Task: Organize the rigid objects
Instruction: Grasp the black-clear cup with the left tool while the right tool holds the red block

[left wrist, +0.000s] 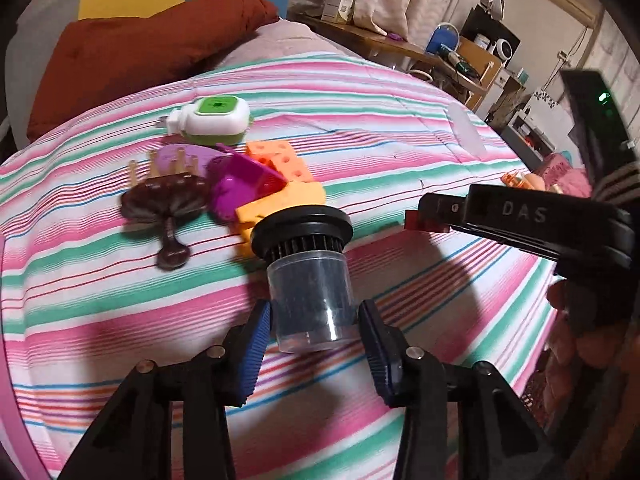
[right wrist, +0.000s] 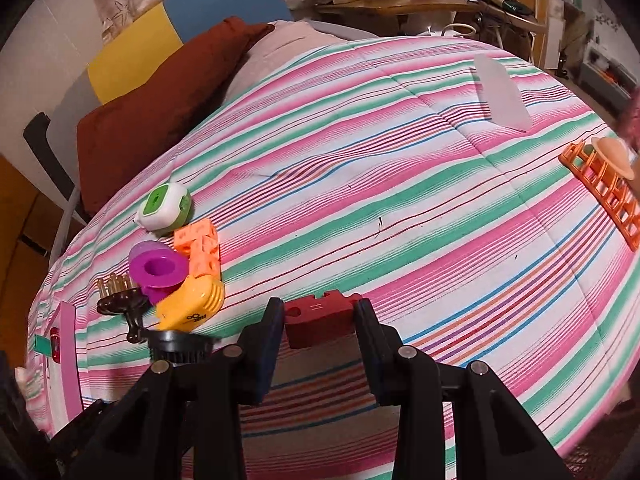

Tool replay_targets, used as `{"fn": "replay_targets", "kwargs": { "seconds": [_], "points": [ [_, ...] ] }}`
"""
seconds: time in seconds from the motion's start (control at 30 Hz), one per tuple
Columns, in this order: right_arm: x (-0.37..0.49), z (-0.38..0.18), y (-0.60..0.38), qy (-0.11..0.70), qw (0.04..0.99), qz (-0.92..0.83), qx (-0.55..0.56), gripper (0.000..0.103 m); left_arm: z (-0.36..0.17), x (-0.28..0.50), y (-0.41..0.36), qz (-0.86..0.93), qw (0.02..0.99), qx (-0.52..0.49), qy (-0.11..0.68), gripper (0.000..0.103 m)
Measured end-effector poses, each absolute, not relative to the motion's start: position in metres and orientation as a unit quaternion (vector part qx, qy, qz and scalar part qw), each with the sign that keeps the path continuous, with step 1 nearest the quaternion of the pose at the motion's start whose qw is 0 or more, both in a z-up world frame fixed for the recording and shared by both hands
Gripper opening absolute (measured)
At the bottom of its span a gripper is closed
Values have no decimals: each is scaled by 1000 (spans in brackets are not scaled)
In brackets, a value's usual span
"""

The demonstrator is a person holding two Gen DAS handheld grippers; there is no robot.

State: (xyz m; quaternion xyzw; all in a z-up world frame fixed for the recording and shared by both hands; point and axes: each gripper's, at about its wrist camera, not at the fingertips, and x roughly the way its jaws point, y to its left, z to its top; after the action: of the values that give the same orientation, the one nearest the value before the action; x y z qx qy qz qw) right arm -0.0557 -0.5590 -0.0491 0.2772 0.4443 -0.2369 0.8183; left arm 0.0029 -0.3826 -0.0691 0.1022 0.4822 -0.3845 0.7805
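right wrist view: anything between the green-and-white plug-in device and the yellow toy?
Yes. The orange block piece and the magenta cup lie between the green-and-white device and the yellow toy. It shows in the right wrist view.

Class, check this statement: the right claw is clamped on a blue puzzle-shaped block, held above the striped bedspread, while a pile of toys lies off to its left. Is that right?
Not quite: the block is red, not blue. The right wrist view shows it pinched in the right claw above the striped bedspread, with the pile of toys lying off to its left.
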Motion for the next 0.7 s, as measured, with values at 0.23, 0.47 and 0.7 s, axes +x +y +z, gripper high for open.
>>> {"fn": "replay_targets", "kwargs": {
  "seconds": [0.23,0.47,0.7],
  "points": [
    [-55,-48,-557,445,820,-234,275,37,-50,7,-350,-375,797,97,464,44],
    [-54,-48,-556,448,819,-232,273,37,-45,13,-342,-371,797,84,469,43],
    [-48,-49,-549,451,824,-218,265,37,-38,7,-347,-369,800,140,452,42]
  ]
}}
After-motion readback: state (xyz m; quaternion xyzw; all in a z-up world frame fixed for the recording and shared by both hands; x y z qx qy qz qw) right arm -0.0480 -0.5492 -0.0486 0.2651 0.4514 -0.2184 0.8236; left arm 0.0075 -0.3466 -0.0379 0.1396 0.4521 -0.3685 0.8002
